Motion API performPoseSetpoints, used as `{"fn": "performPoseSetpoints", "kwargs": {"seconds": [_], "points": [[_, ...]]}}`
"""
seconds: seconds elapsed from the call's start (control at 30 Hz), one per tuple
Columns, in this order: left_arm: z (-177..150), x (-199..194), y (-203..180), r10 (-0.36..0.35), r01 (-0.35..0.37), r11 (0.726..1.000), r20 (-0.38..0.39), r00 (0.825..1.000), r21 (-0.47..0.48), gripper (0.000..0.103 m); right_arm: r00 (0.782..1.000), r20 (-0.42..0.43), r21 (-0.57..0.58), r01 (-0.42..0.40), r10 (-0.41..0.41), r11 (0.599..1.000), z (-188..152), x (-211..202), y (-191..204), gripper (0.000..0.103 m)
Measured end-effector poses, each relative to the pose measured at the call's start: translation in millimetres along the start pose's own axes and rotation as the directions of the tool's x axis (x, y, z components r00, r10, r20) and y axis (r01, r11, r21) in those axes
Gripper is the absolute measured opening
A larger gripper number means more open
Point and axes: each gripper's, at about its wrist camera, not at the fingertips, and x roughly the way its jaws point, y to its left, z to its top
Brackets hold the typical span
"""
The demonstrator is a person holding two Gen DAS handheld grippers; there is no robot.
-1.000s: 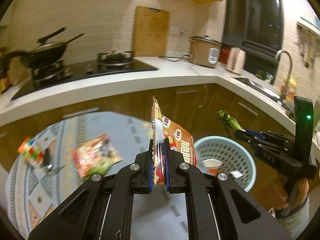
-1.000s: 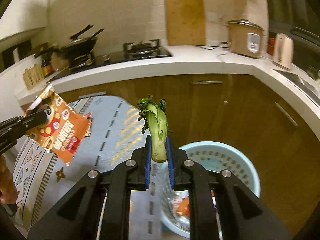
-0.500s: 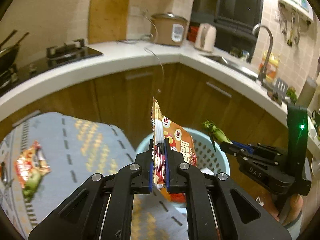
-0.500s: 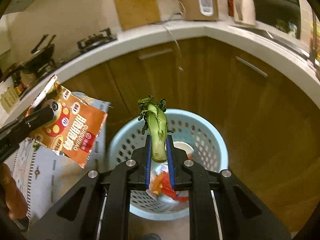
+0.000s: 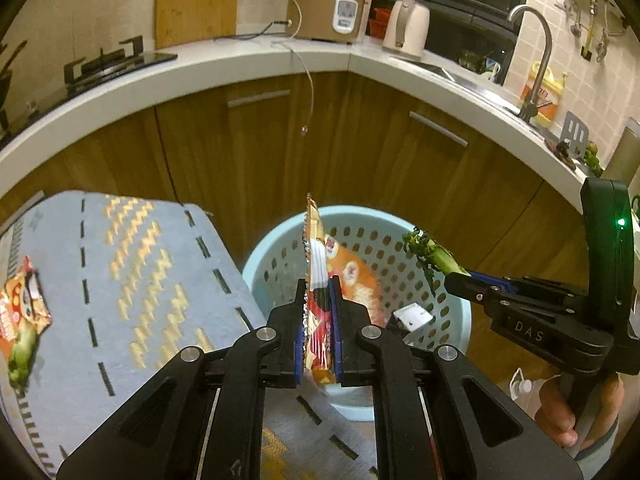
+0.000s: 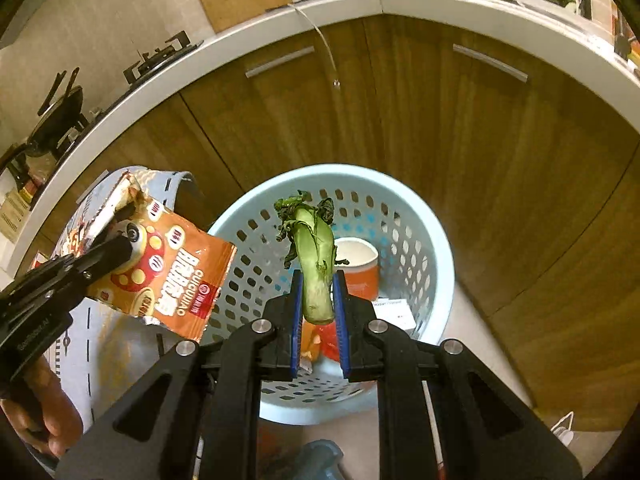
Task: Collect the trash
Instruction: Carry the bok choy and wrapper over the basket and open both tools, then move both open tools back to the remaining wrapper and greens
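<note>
Your left gripper has its blue pads around an orange printed foil snack bag, and its jaws are opening slightly with the bag still between them. Your right gripper is clamped narrow on a wilted green vegetable stalk, leafy end pointing away from you. Both are held over a round pale-blue perforated plastic basket that stands on the floor against brown wooden cabinets.

The left wrist view shows the bag edge-on, as a thin strip. It alone shows a second orange snack wrapper lying on the blue patterned cloth well to the left of the basket, and the tap and beige rice cooker on the white counter.

The right wrist view shows the bag's printed face, hanging just left of the basket rim. It alone looks down into the basket, where an orange-and-white paper cup and a white printed card lie.
</note>
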Motion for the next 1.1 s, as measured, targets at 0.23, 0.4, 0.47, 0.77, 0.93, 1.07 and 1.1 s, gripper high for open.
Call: {"fn": "performPoseSetpoints", "kwargs": {"seconds": [0.23, 0.4, 0.47, 0.77, 0.93, 1.07, 1.1], "points": [[-2, -6, 7, 0.007, -0.007, 1.000, 0.015, 1.000, -0.014, 0.049, 1.000, -0.004, 0.031, -0.019, 0.020, 0.999, 1, 2, -2, 0.017], [-2, -18, 15, 0.009, -0.008, 0.999, 0.039, 0.999, -0.034, 0.054, 1.000, 0.008, 0.048, -0.028, 0.028, 0.998, 2, -4, -1, 0.028], [-3, -24, 20, 0.009, -0.006, 0.999, 0.049, 0.999, -0.043, 0.055, 0.999, 0.016, 0.051, -0.039, 0.038, 0.998, 3, -6, -1, 0.036], [-10, -56, 44, 0.030, -0.021, 0.996, 0.099, 0.995, -0.091, 0.056, 0.995, 0.060, -0.009, -0.076, 0.076, 0.997, 9, -23, 38, 0.044], [-17, -83, 75, 0.062, -0.038, 0.986, 0.144, 0.988, -0.163, 0.063, 0.991, 0.070, -0.083, -0.105, 0.111, 0.991, 11, -29, 76, 0.047], [-23, -103, 105, 0.109, -0.072, 0.975, 0.167, 0.980, -0.211, 0.063, 0.989, 0.063, -0.145, -0.127, 0.137, 0.981, 13, -28, 109, 0.048], [-24, -108, 113, 0.121, -0.081, 0.971, 0.172, 0.978, -0.224, 0.063, 0.988, 0.058, -0.160, -0.135, 0.146, 0.978, 14, -26, 119, 0.048]]}}
